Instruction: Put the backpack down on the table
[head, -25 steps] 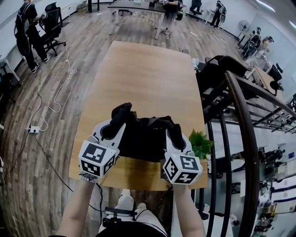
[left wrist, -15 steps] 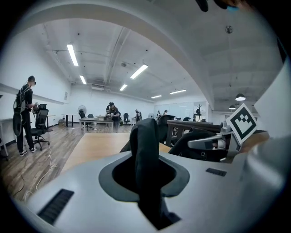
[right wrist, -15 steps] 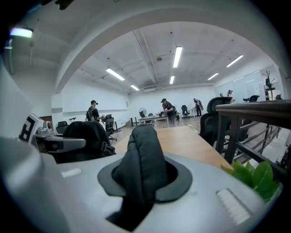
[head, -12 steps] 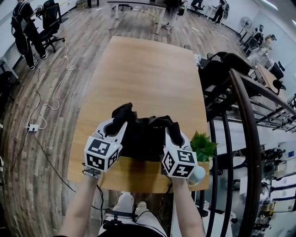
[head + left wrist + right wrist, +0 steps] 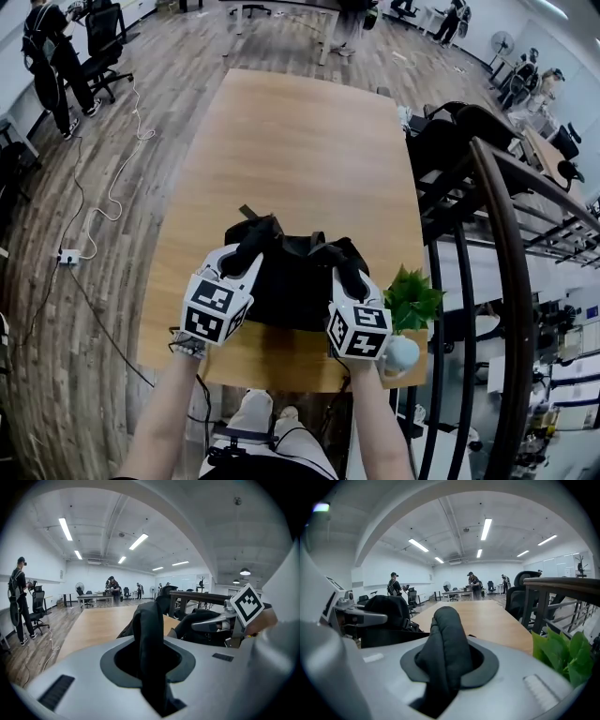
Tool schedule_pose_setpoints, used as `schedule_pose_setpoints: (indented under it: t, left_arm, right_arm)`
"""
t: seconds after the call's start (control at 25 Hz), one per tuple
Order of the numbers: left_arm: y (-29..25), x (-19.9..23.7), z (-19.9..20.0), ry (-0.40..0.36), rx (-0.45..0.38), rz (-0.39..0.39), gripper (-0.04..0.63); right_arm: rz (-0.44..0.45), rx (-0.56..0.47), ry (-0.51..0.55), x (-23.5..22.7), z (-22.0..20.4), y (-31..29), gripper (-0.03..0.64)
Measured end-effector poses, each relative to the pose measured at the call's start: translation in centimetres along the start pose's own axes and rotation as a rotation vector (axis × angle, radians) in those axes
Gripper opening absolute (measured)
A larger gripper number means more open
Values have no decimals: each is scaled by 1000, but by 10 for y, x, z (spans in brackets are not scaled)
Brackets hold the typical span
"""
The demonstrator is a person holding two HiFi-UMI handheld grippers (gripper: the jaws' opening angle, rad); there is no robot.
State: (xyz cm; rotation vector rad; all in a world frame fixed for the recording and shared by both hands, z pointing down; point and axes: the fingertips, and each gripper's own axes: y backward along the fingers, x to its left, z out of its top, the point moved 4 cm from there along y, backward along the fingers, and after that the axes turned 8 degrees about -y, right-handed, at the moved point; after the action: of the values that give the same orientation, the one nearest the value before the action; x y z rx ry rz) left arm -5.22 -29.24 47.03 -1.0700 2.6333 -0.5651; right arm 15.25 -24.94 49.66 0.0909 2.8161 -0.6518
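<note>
A black backpack lies at the near end of the wooden table and seems to rest on it. My left gripper is shut on its left shoulder strap, which stands up between the jaws. My right gripper holds the padded right strap; its jaws have just been opening a little, with the strap still pinched between them. In the left gripper view the right gripper shows beyond the bag. Both grippers point slightly downward.
A small green plant in a white pot stands at the table's near right corner, close to my right gripper. Black chairs and a dark railing run along the right. A person stands far left.
Both grippers have sunk with the backpack. The bag has settled lower and spread out on the table, and a strap end now shows at its far side.
</note>
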Motion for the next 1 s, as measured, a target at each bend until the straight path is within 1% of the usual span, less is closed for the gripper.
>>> schedule_pose_setpoints:
  t: [0.12, 0.24, 0.36, 0.48, 0.64, 0.8, 0.92, 1.0]
  left_arm:
    - [-5, -2, -6, -16, 26, -1, 60]
    - [-9, -1, -11, -26, 43, 15, 60]
    - [-15, -1, -16, -3, 50, 8, 60]
    - [-20, -2, -21, 14, 69, -4, 66]
    - [-23, -5, -25, 27, 67, -26, 97]
    - [-22, -5, -25, 49, 56, -33, 144]
    - [-18, -6, -25, 47, 58, -38, 177]
    - [-14, -5, -23, 50, 53, -37, 187]
  right_arm:
    - [-3, 29, 19, -1, -10, -5, 95]
    - [-8, 53, 47, 1, -17, -10, 95]
    - [0, 75, 56, 1, -22, -13, 95]
    - [39, 115, 55, 5, -30, -15, 95]
    - [47, 128, 34, 5, -36, -15, 108]
    - [56, 112, -19, 3, -36, -14, 163]
    - [61, 106, -34, 3, -34, -12, 199]
    - [57, 97, -38, 4, -31, -10, 209]
